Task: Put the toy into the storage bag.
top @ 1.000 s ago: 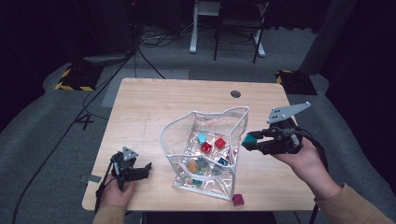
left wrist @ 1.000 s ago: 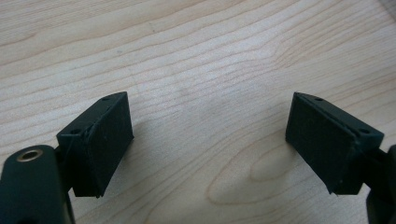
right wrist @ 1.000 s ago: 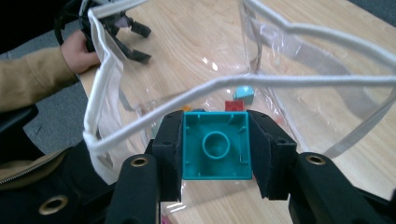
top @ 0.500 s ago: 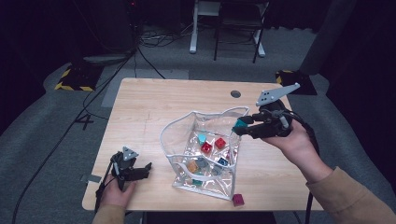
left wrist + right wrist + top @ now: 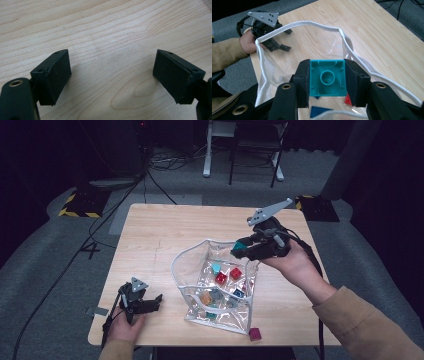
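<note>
Over the open mouth of the clear bag (image 5: 220,285), the right gripper (image 5: 239,247) holds a teal block (image 5: 327,78) squeezed between its two pads, the jaws closed only as far as the block's width allows. In the right gripper view the block's hollow underside faces the camera, and the bag's white rim (image 5: 299,25) loops wide around it, leaving room on every side of the block before the rim is met. Below the block, through the plastic, a red block (image 5: 348,100) and a blue piece (image 5: 320,111) are partly covered by the jaws and cut off by the lower edge.

In the high view the bag sits on the near right part of the wooden table (image 5: 165,240), its lower corner close to the front edge. Several coloured blocks lie inside it, but glare and creases in the plastic make their shapes hard to separate. A dark red block (image 5: 255,334) lies outside the bag, just beside its near corner and almost at the table's front edge.

Near the front left corner the left gripper (image 5: 150,302) rests low over bare wood, well apart from the bag. Its jaws stand wide open with nothing between them, as the left gripper view shows. The far half of the table is open wood.
</note>
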`<state>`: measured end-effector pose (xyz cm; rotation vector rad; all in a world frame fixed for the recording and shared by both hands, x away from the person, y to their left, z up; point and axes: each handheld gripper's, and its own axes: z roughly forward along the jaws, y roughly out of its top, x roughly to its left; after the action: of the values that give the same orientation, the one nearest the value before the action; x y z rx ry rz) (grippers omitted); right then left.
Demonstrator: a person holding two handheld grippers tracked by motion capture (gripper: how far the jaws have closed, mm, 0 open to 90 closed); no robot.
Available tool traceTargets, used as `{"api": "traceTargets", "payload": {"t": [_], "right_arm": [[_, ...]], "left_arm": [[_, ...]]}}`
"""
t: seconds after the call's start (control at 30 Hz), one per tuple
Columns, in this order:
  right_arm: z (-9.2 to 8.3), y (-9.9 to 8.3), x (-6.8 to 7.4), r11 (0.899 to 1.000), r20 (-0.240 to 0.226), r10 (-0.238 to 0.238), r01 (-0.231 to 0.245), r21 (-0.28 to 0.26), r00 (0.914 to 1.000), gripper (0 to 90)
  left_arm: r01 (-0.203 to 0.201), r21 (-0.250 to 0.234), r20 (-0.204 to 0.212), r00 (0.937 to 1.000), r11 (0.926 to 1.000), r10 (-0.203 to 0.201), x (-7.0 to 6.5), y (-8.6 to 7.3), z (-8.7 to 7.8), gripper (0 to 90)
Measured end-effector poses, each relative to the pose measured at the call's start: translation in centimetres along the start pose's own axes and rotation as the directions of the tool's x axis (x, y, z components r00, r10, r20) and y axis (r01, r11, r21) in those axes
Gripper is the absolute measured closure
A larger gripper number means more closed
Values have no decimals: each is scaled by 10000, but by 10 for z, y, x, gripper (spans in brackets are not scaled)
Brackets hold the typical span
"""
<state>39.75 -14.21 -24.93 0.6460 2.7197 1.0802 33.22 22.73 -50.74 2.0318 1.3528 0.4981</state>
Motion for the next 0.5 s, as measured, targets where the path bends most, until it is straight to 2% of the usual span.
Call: {"api": "traceTargets", "payload": {"t": [0.3,0.5], "right_arm": [[36,15,-2,9971,-87,-115,121,745,9999,586],[62,18,-2,9892,-99,-133,146,1457,9999,586]], "left_arm": [[0,-1,1,10000,10000,0,0,0,0,152],[-1,-1,1,10000,10000,1,0,0,0,152]]}}
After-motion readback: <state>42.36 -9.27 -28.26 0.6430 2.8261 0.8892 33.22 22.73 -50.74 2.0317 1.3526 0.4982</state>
